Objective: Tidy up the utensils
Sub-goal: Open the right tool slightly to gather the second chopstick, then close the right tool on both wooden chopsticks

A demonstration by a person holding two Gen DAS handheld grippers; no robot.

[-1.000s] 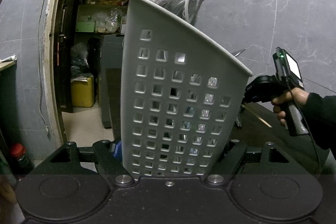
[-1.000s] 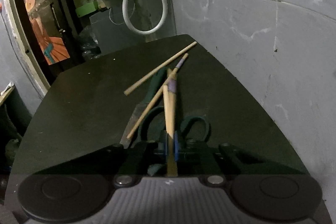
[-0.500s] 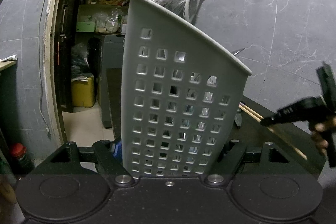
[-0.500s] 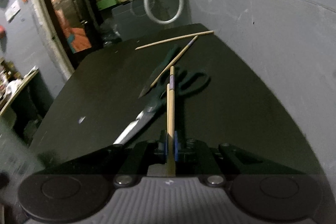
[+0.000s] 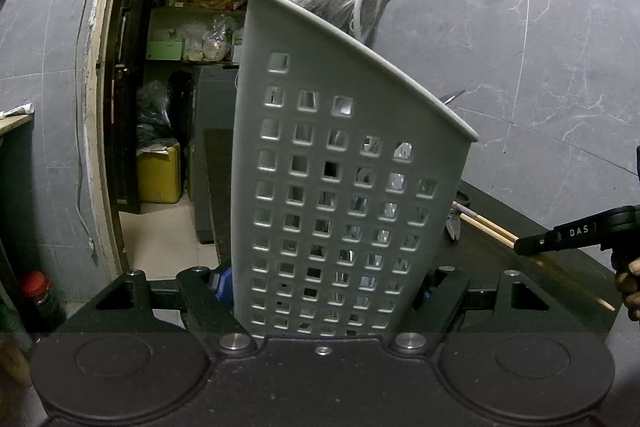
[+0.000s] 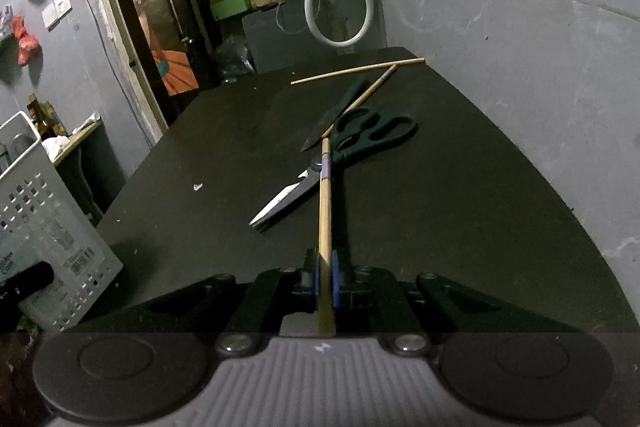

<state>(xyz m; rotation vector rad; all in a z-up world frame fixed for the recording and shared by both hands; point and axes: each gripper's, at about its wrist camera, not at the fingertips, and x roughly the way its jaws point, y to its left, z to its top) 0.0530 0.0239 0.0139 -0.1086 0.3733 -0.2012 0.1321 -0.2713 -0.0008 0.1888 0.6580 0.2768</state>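
Left claw [image 5: 324,291] is clamped on the grey holder [image 5: 340,187], tilted, just off the worktop's [image 6: 460,227] left edge. Right claw [image 6: 325,277] is pinched shut on a chopstick [image 6: 325,211] that pokes forward over the scissors [image 6: 340,155]. Two more sticks [image 6: 360,68] and a knife [image 6: 336,111] lie toward the worktop's far edge.

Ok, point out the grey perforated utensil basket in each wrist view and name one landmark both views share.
Left wrist: the grey perforated utensil basket fills the centre, clamped between the left gripper pads.
Right wrist: it sits at the far left edge, beside the black table.
Shared landmark: the white hose hanging on the grey wall.
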